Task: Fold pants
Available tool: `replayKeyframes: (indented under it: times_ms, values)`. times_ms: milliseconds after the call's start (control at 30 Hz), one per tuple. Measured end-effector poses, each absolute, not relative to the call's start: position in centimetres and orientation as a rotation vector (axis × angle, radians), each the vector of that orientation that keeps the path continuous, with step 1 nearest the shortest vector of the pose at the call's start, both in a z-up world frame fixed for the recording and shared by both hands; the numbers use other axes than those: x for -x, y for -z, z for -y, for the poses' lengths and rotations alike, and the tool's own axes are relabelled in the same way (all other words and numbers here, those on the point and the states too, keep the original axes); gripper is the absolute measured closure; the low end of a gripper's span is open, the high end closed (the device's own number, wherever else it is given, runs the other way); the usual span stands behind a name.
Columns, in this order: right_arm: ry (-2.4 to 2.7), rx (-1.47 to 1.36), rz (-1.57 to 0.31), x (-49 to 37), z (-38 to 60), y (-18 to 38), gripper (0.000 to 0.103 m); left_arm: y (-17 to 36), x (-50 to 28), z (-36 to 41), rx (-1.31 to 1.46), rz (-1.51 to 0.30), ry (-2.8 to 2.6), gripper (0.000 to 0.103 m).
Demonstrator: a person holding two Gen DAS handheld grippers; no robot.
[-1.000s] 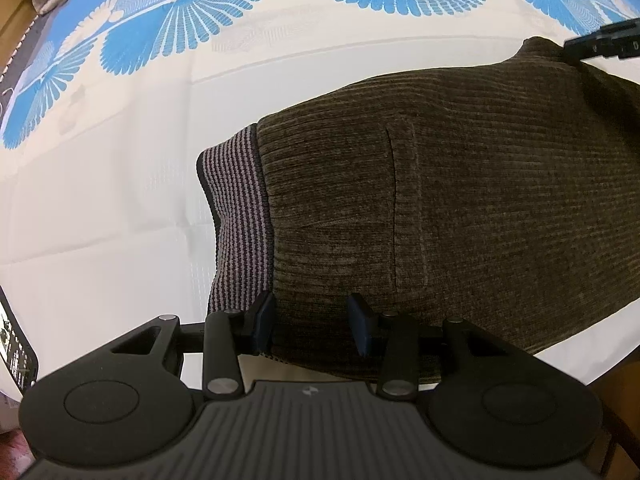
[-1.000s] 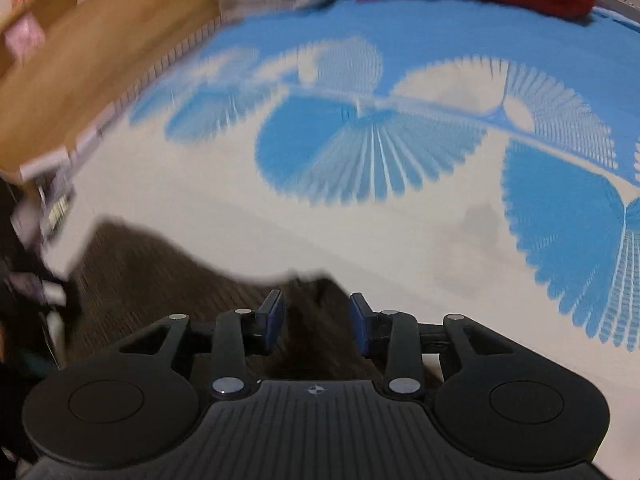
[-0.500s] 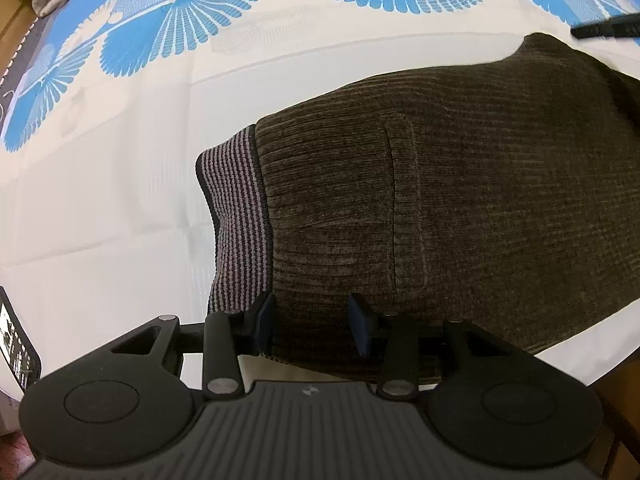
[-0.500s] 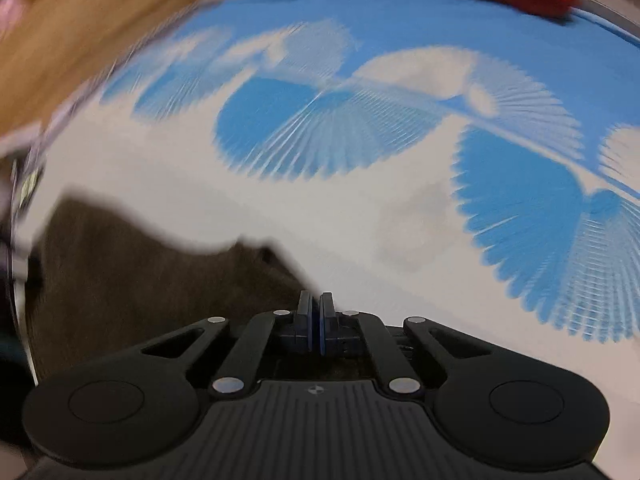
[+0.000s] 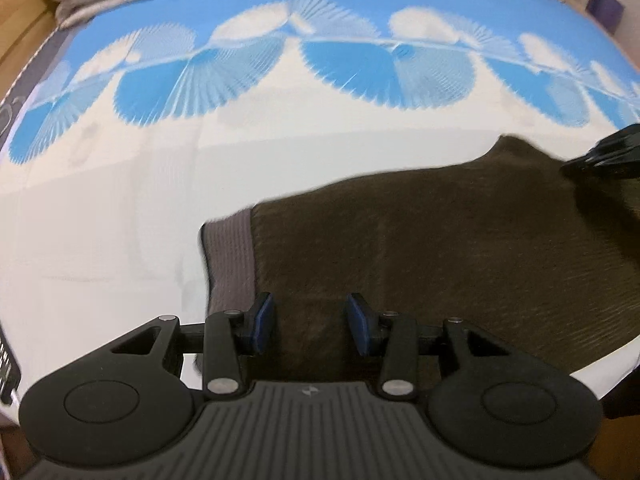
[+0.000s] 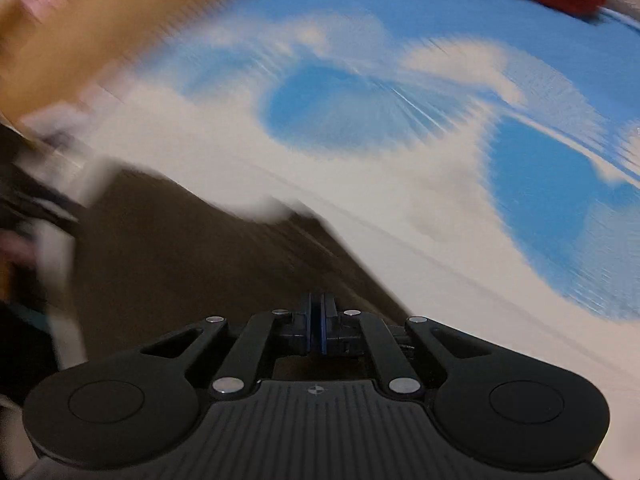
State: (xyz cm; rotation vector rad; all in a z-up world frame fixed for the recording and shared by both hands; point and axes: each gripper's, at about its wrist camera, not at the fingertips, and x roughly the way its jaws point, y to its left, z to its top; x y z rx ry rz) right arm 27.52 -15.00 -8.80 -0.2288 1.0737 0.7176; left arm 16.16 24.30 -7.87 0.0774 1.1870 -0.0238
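Showing waistband, left gripper spread over pants | right gripper pressed together, blurred

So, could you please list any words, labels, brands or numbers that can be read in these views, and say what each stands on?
No text can be read.
Left tongs: a small emblem on the body, no letters.
Right tongs: the same small emblem, no letters.
Dark object at the left edge: pale marks, too small to read.
Pants and sheet: no label showing.

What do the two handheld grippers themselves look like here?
Both the left gripper and the right gripper are matte black plastic, with a ribbed body, round discs at each side, silver pivot rivets on linkage arms, blue finger pads and a small centre logo.
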Motion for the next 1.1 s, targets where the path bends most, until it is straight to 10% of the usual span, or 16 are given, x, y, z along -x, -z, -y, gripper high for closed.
replayKeyframes:
  times_ms: [400, 667, 1100]
  values:
    - [-0.331, 0.039, -0.811, -25.1, 25.6, 2.0, 0.095, 11.6, -18.1, -21.6, -0.130, -1.307, 0.035, 0.058]
    - [-0.058, -0.201, -0.515, -16.8, 37.8, -4.0, 0.064, 8.9, -18.2, -18.7, -0.104, -1.215, -0.006, 0.056]
    - [0.432, -0.459, -0.594, -2.8, 57.2, 4.3, 0.050, 6.2, -19.5, -13.4, -0.162, -1.078, 0.074, 0.044]
